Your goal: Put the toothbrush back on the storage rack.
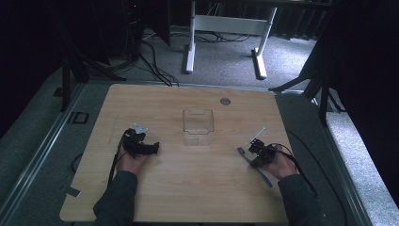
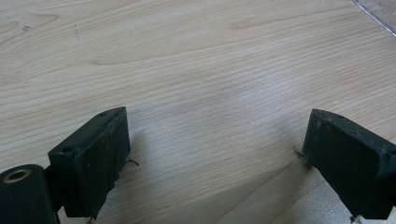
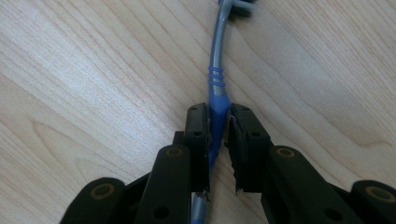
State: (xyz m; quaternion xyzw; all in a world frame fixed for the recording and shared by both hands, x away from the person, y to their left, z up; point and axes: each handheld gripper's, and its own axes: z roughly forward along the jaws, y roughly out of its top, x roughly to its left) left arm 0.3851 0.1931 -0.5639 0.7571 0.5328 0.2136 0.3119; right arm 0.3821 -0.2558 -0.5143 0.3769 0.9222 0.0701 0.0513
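The right tool (image 3: 218,128) pinches the toothbrush (image 3: 216,93) by its blue grip, flat on the surface (image 1: 188,188) right of the clear container (image 1: 198,126). Light, stiff and slick, it is probably best held at that rubbery section. The left tool (image 2: 215,158) gapes wide, empty.

Your bench (image 1: 188,188) is pale wood with a smooth matt grain. The toothbrush (image 3: 218,100) handle looks like glossy blue-and-grey plastic, perhaps rubbery at the ribs. The container (image 1: 198,126) is clear plastic.

Toothbrush (image 1: 254,162) right of container (image 1: 198,126)
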